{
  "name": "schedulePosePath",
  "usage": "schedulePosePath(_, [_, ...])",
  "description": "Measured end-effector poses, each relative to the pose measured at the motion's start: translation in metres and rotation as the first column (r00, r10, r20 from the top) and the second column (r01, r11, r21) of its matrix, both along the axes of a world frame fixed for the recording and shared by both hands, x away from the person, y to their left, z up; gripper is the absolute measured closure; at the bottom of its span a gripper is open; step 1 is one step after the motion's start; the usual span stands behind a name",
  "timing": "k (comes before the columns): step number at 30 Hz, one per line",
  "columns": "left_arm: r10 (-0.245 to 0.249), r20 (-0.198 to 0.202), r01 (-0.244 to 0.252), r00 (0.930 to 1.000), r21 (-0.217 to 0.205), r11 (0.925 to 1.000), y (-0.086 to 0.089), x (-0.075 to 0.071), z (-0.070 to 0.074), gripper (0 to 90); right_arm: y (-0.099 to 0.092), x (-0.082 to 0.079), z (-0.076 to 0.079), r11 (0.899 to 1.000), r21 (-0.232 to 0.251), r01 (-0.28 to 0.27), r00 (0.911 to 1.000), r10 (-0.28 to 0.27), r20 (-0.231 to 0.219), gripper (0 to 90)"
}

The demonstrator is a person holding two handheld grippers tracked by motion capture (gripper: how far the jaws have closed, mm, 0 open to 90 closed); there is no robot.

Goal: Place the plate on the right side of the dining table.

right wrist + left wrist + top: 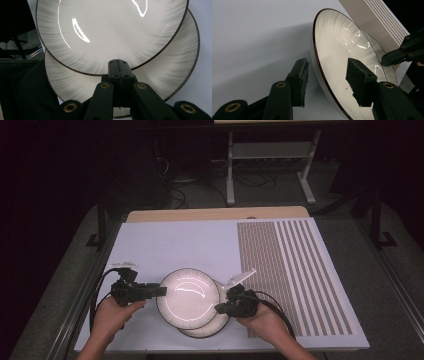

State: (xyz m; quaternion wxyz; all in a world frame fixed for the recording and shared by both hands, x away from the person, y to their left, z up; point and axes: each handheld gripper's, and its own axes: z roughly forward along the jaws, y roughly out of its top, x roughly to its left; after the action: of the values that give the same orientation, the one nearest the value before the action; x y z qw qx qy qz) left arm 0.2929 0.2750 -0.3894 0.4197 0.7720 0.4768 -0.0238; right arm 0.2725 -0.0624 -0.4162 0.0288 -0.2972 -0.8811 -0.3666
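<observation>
The high view looks forward and down from above my side of the table (170,240), far enough back to take in the whole white mat and the floor beyond. My forearms enter from its bottom edge. The left gripper view rides on my left gripper (325,83) and looks along its jaws, close to the upper plate (337,57), with my right gripper (387,60) farther off. The right gripper view rides on my right gripper (119,68), close above both plates. All three views share the upper plate (187,297) (112,30).
</observation>
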Motion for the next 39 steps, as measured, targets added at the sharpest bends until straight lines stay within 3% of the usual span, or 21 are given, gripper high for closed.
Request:
schedulePosePath(16, [0.096,-0.047,-0.095,0.9943,0.027,0.9951,-0.003,0.006,-0.002,67.5,0.021,0.005,-0.006,1.0,-0.001,-0.013,0.9998,0.013,0.013,89.5])
schedulePosePath(21, [0.106,-0.066,-0.103,0.9922,0.042,0.9938,-0.006,0.008,-0.003,69.6,0.024,0.006,-0.008,1.0,0.008,-0.012,0.9999,0.012,0.012,89.5])
schedulePosePath(29, [0.149,-0.146,-0.157,0.978,-0.047,0.9864,0.002,0.011,-0.003,78.0,0.026,0.006,-0.01,1.0,0.011,-0.012,0.9998,0.012,0.017,89.5])
schedulePosePath(33, [0.162,-0.155,-0.172,0.9746,-0.059,0.9833,0.001,0.011,-0.002,78.9,0.025,0.006,-0.012,1.0,0.022,-0.011,0.9998,0.011,0.015,89.5])
schedulePosePath(39, [0.2,-0.194,-0.218,0.9604,-0.074,0.9732,0.002,0.012,-0.004,80.0,0.024,0.006,-0.013,1.0,0.022,-0.007,0.9998,0.007,0.019,89.3])
